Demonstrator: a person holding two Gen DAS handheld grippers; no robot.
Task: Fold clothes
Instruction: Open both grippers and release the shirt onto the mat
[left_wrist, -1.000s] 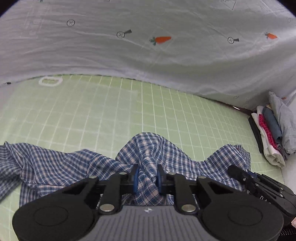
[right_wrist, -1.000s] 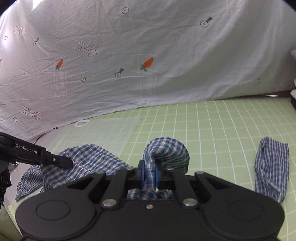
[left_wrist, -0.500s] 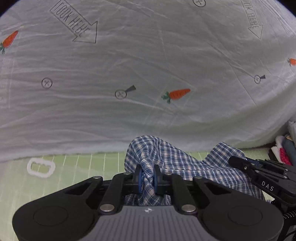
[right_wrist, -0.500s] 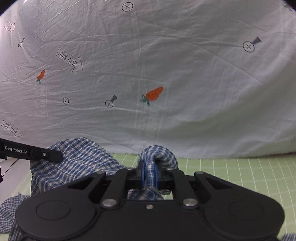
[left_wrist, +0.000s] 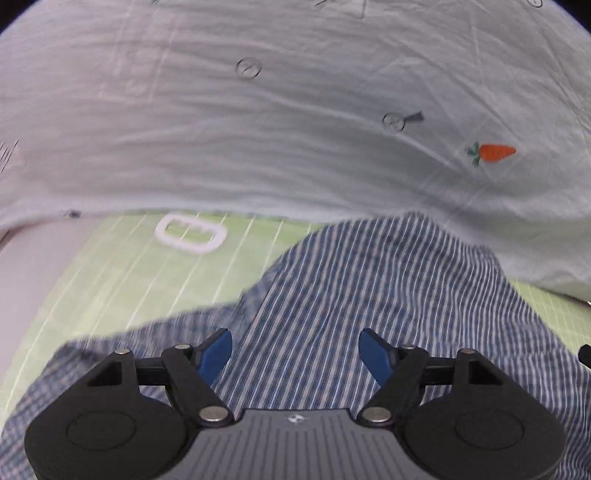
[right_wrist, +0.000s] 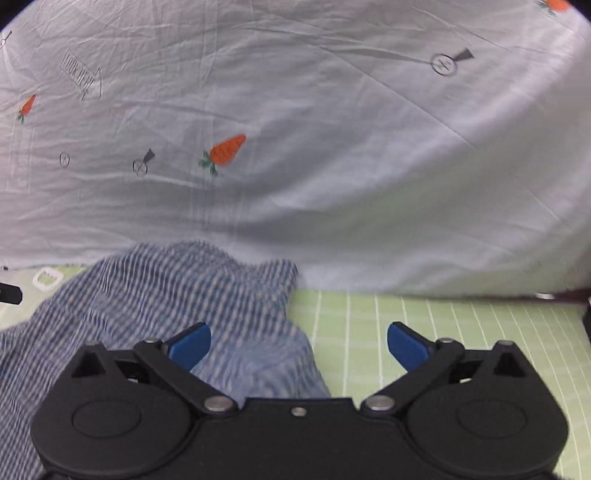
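Observation:
A blue-and-white checked shirt (left_wrist: 369, 302) lies blurred on the green grid mat (left_wrist: 147, 280), close to the white carrot-print sheet behind it. My left gripper (left_wrist: 295, 350) hovers over the shirt with its jaws opening; cloth lies below the gap and the blue pads (left_wrist: 216, 350) are off it. In the right wrist view the same shirt (right_wrist: 177, 302) spreads to the left. My right gripper (right_wrist: 299, 343) has its jaws opening wide, one blue pad (right_wrist: 190, 345) over the shirt's edge, the other over bare mat (right_wrist: 406, 317).
The white sheet (left_wrist: 295, 129) with carrots and arrows hangs as a backdrop right behind the mat. A white logo mark (left_wrist: 190, 234) is printed on the mat's far left. A dark fingertip of the other gripper (right_wrist: 9, 293) pokes in at the left edge of the right wrist view.
Both grippers carried pinched shirt folds toward the backdrop sheet, then let go: the jaws now stand wide and the cloth has dropped onto the mat.

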